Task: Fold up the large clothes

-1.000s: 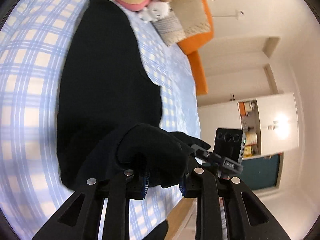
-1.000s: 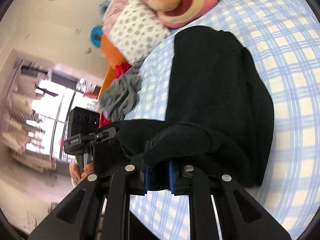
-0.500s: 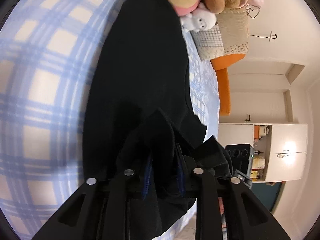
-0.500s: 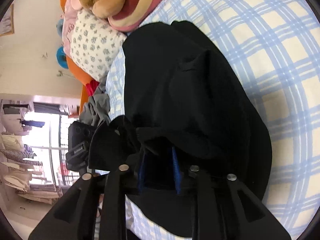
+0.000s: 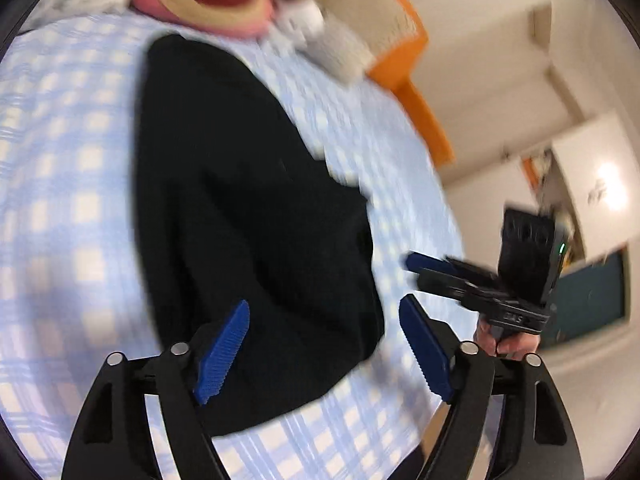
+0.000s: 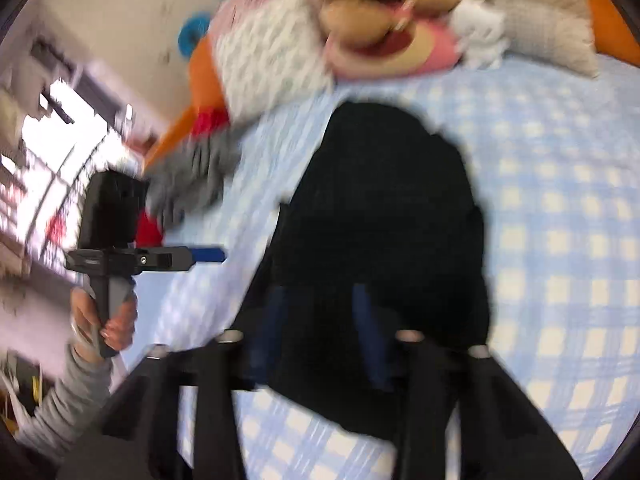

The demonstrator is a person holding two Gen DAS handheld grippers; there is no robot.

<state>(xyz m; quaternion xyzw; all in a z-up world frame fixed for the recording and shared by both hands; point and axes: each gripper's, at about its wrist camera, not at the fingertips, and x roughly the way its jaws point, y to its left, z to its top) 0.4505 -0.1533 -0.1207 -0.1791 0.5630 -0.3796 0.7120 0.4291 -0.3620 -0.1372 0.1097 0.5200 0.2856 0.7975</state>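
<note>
A black garment [image 5: 248, 216] lies folded on the blue checked bedsheet [image 5: 60, 200]; it also shows in the right wrist view [image 6: 384, 216]. My left gripper [image 5: 324, 344] is open and empty, just above the garment's near edge. It shows from the side in the right wrist view [image 6: 208, 255], left of the garment. My right gripper [image 6: 320, 332] is blurred, its blue pads apart over the garment's near edge, nothing held. It shows in the left wrist view [image 5: 416, 268], right of the garment.
Plush toys and pillows [image 6: 372, 36] lie at the bed's head. A grey cloth [image 6: 196, 176] lies at the bed's left side. An orange headboard [image 5: 416, 92] and white cupboards [image 5: 592, 184] stand beyond the bed.
Both grippers let go of the black garment's edge and opened. They drew back and up from it. The garment now lies flat, folded over itself.
</note>
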